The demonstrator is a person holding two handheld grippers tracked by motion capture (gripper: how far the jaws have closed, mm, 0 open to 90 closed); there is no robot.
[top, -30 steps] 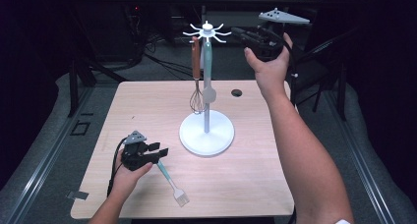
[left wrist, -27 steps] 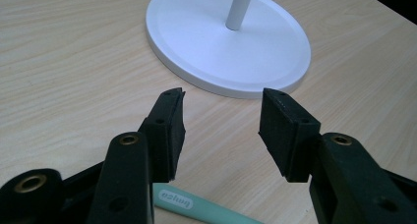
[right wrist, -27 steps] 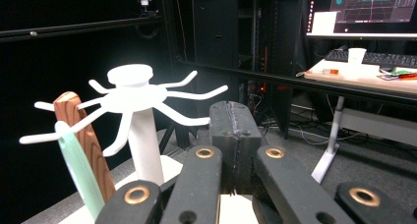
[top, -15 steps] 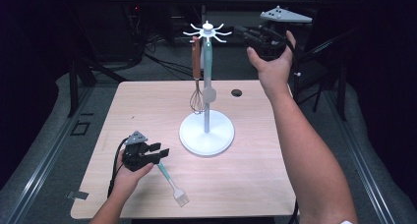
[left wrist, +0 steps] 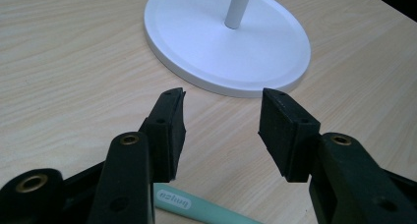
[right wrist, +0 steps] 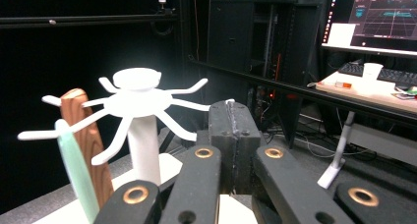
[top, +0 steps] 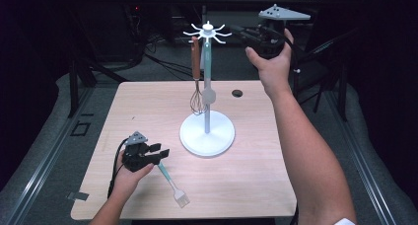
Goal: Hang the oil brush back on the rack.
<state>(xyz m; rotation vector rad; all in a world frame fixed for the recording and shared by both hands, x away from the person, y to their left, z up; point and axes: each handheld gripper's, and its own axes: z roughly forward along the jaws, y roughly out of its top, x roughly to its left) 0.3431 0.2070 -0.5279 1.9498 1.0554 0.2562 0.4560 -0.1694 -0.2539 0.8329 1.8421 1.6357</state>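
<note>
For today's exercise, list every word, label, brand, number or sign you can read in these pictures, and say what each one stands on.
White oval label on the mint-green brush handle, left gripper view: lettering upside down, not clearly readable.
Monitor, right gripper view: graphics and text too small to read.
White sheet in front of the monitor: nothing legible.
Utensil stand, whisk: no text.

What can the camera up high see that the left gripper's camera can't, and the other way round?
The high view alone gives the whisk hanging from the white stand's hooked top, the brush's bristles, and the right gripper raised beside that top. The left gripper view alone gives a close look at the left gripper, its jaws wide apart with nothing between them, and the lettering on the brush's green handle. Both share the stand's round base, the brush and the wooden table.
</note>
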